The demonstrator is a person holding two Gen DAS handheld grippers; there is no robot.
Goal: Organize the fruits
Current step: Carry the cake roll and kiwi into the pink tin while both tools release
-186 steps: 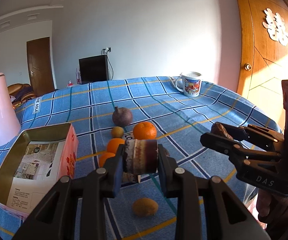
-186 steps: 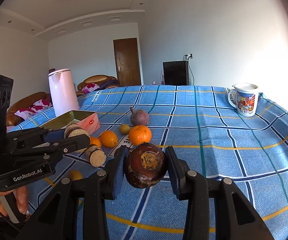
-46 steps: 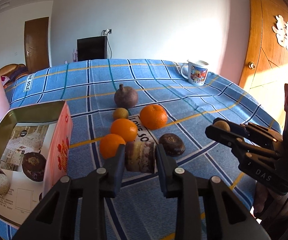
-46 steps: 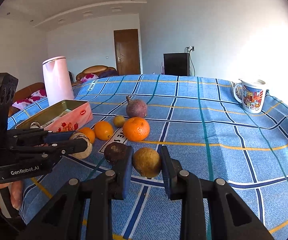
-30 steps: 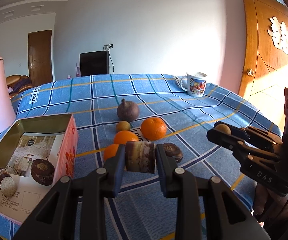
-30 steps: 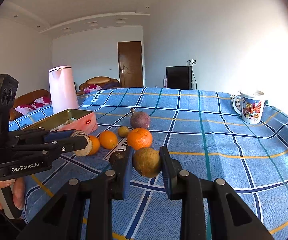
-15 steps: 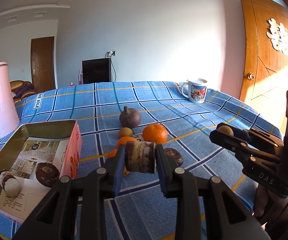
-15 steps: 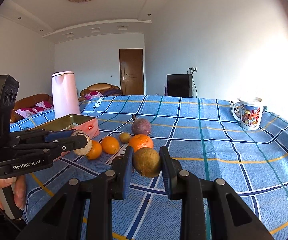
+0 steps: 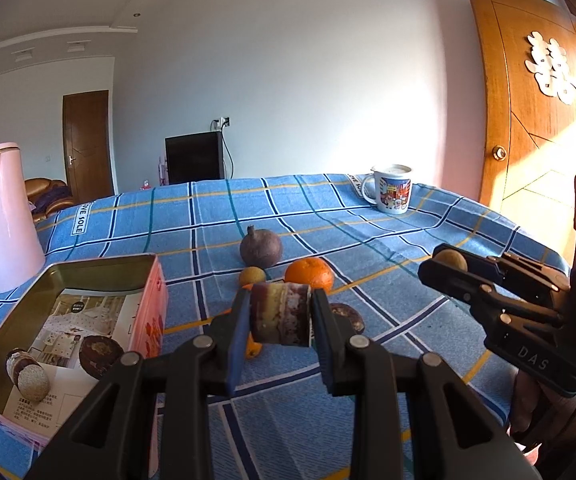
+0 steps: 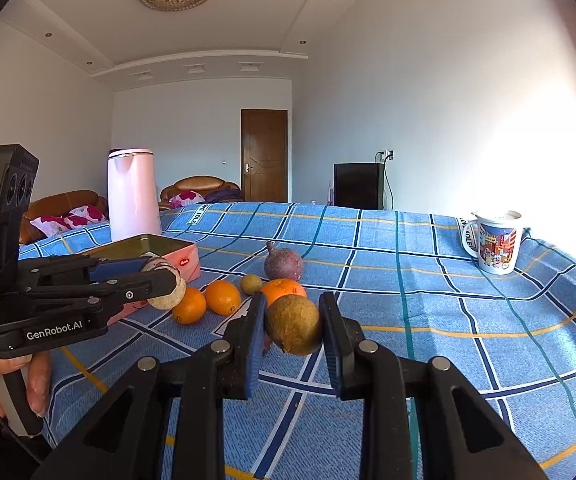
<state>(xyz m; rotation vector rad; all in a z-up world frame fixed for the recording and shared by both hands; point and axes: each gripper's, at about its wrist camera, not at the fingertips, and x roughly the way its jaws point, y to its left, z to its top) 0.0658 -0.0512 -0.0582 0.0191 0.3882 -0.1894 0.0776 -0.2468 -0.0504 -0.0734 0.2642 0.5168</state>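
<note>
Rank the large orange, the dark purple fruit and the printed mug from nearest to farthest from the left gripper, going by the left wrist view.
From the left gripper, shut on a brown cylindrical piece:
1. Large orange, just beyond the fingertips, slightly right.
2. Dark purple fruit, farther back, slightly left of the orange.
3. Printed mug, far right, near the table's back edge.

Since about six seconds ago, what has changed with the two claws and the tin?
The right claw let go of its dark round fruit and now holds a yellow-brown fruit. The tin, empty then, holds a dark fruit and a cylindrical piece. The left claw grips a cylindrical piece as before. The mug and the oranges stayed.
</note>
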